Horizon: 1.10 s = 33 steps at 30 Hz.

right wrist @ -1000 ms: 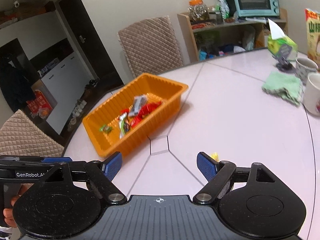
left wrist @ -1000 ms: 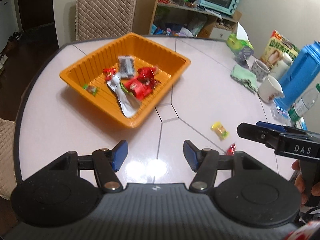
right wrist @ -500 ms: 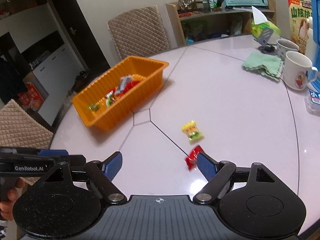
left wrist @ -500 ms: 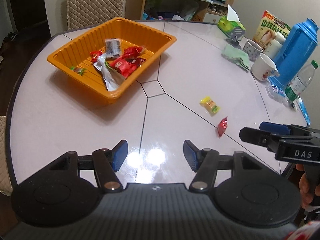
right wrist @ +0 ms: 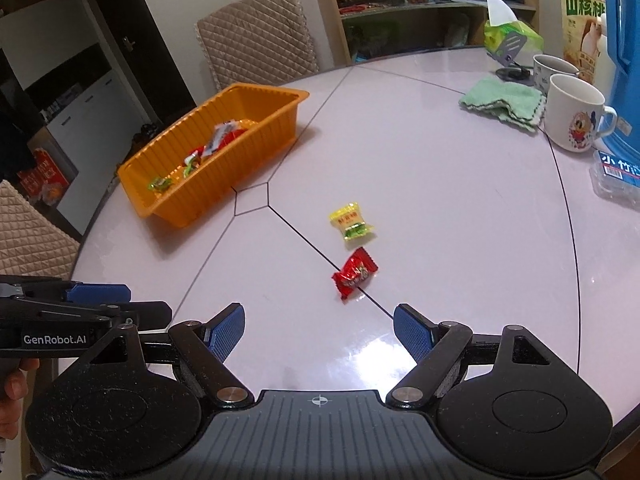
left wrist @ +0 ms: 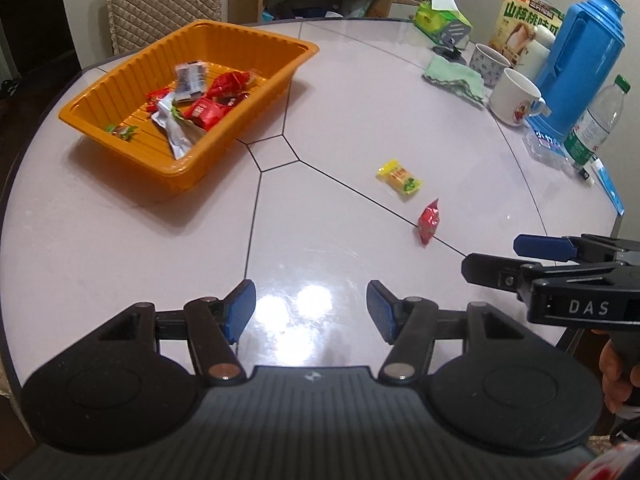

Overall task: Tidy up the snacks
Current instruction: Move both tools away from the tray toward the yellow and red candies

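An orange tray (left wrist: 276,42) (right wrist: 256,148) holding several wrapped snacks stands on the round table, left of centre. Two loose snacks lie on the tabletop: a yellow packet (left wrist: 399,179) (right wrist: 352,224) and a red packet (left wrist: 429,222) (right wrist: 355,273). My left gripper (left wrist: 307,310) hovers open over bare tabletop, well short of both packets. My right gripper (right wrist: 319,332) is open too, with the red packet just beyond its fingertips. Each gripper shows at the edge of the other's view, the right gripper (left wrist: 520,258) from the side.
At the table's right edge stand a blue jug (left wrist: 580,64), two mugs (left wrist: 514,96), a green cloth (left wrist: 454,78), a water bottle (left wrist: 596,124), a tissue box (right wrist: 510,38) and a snack box (left wrist: 528,16). Quilted chairs (right wrist: 260,40) and a shelf with a toaster oven stand behind.
Both grippers pulled back from the tray and down toward the near tabletop. The yellow and red packets, hidden or at the fingertips before, now lie in plain view ahead. Jaw openings are unchanged.
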Each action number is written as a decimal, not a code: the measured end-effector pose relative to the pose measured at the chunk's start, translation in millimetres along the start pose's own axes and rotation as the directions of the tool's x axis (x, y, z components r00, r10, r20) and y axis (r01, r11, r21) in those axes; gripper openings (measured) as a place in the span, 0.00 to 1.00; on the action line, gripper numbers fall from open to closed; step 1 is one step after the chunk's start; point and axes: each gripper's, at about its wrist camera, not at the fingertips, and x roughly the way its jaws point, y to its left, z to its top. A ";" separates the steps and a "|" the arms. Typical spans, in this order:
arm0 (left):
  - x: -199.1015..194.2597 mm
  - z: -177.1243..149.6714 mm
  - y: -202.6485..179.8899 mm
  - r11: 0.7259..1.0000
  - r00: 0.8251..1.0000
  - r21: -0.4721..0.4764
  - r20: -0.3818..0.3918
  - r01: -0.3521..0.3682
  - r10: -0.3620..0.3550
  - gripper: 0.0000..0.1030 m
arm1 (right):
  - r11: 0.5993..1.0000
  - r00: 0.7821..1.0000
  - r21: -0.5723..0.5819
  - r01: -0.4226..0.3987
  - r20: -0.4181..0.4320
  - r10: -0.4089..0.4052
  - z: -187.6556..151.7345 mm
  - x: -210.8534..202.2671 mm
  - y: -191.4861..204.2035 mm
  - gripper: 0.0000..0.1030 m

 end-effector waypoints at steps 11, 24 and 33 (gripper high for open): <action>16.8 3.7 -4.4 1.000 1.000 0.010 -0.017 0.000 0.001 0.56 | 1.000 0.999 0.006 0.028 -0.017 -0.028 -2.9 12.7 -4.3 0.79; 34.7 9.8 -0.2 1.000 0.999 0.016 -0.038 0.002 -0.001 0.56 | 0.998 0.998 -0.010 0.054 -0.019 -0.055 -3.3 28.6 -5.0 0.78; 44.0 14.4 3.3 1.000 0.999 0.017 -0.042 -0.003 0.003 0.56 | 0.998 0.998 -0.016 0.053 -0.020 -0.054 0.5 42.9 -1.9 0.69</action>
